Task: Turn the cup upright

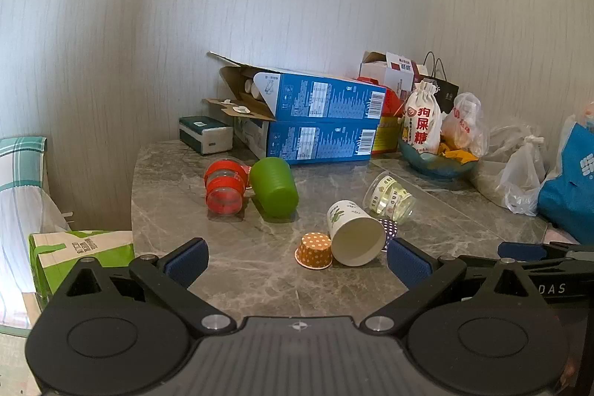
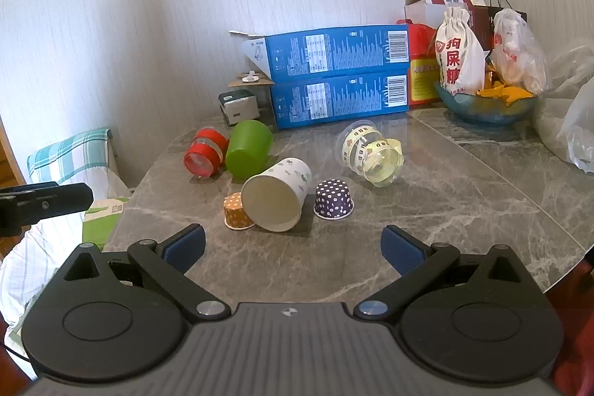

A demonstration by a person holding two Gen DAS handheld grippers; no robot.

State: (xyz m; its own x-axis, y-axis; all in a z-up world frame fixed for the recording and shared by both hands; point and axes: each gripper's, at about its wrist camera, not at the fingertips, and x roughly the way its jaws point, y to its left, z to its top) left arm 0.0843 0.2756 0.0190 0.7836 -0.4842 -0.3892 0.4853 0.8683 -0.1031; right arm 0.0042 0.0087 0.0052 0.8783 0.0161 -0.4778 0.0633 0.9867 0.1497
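Several cups lie on the grey marble table (image 1: 260, 281) (image 2: 445, 210). A white paper cup (image 1: 354, 234) (image 2: 276, 197) lies on its side, mouth toward me. A green cup (image 1: 274, 186) (image 2: 248, 148), a red-banded clear cup (image 1: 224, 186) (image 2: 205, 156) and a clear printed cup (image 1: 389, 197) (image 2: 371, 154) also lie on their sides. An orange dotted cup (image 1: 315, 250) (image 2: 237, 211) and a purple dotted cup (image 2: 333, 199) (image 1: 389, 229) stand upside down. My left gripper (image 1: 297, 258) is open and empty just short of the white cup. My right gripper (image 2: 293, 247) is open and empty, also short of it.
Two stacked blue boxes (image 1: 323, 121) (image 2: 338, 73) stand at the back against the wall. A blue bowl (image 1: 438, 162) (image 2: 486, 106) with bags and snacks sits back right, beside plastic bags (image 1: 519, 180). A green-white carton (image 1: 81, 255) lies beyond the table's left edge.
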